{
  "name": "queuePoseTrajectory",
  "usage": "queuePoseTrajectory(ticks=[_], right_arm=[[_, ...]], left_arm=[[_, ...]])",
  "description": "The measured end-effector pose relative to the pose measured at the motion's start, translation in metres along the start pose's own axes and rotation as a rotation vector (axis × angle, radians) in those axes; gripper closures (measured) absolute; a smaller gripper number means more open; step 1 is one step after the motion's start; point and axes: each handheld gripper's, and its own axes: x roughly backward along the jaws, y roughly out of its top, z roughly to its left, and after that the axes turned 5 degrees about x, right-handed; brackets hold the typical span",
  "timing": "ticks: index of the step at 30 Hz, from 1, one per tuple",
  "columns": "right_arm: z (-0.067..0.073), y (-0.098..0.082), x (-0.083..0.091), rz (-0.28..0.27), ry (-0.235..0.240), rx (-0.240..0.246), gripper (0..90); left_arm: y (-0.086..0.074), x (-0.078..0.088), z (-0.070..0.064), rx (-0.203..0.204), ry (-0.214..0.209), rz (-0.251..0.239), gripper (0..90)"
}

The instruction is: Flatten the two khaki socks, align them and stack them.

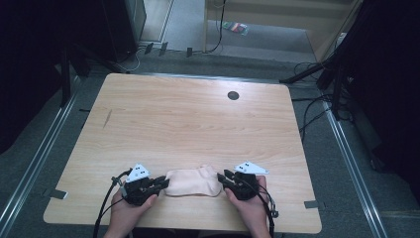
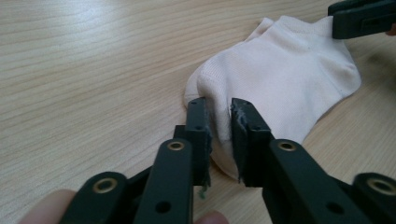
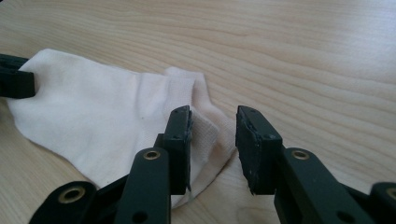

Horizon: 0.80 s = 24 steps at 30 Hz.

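the pale sock (image 1: 192, 182) lies flat on the near edge of the wooden table (image 1: 188, 119), its long axis running side to side between the two hands, so each gripper meets one end of it. the left gripper (image 1: 159, 183) comes in from the left: in the left gripper view its jaws stand a little apart with the rounded end of the sock between them, the pads (image 2: 200, 135) not visibly pressing the cloth. the right gripper (image 1: 224, 177) faces it from the other side, jaws apart somewhat wider, straddling the sock's opposite end (image 3: 205, 126) without clamping it. both hands sit equally near, so neither has the shorter reach.
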Motion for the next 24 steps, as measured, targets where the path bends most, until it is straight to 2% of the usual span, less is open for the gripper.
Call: queuePoseTrajectory(ticks=[3, 5, 10, 14, 18, 21, 24], right_arm=[[0.003, 0.000, -0.002, 0.022, -0.001, 0.005, 83.8], [0.005, 0.000, -0.001, 0.025, -0.001, 0.015, 87.6], [0.010, 0.008, 0.007, -0.008, -0.001, 0.032, 88.4], [0.008, 0.015, 0.010, -0.040, -0.007, 0.039, 88.4], [0.006, 0.019, 0.008, -0.061, -0.015, 0.044, 88.4], [0.006, 0.019, 0.005, -0.050, -0.020, 0.051, 88.4], [0.003, 0.016, -0.005, -0.021, -0.033, 0.056, 88.4]], left_arm=[[0.001, -0.001, -0.001, -0.006, 0.015, -0.006, 85.2], [0.001, -0.001, -0.001, -0.006, 0.016, -0.005, 86.4], [0.001, 0.003, -0.002, -0.014, 0.008, -0.027, 83.4], [0.001, 0.006, -0.003, -0.028, -0.003, -0.032, 88.0], [0.001, 0.007, -0.006, -0.041, -0.013, -0.024, 88.7], [0.001, 0.005, -0.006, -0.044, -0.012, -0.007, 88.6], [-0.001, 0.000, -0.006, -0.062, 0.010, 0.018, 88.2]])
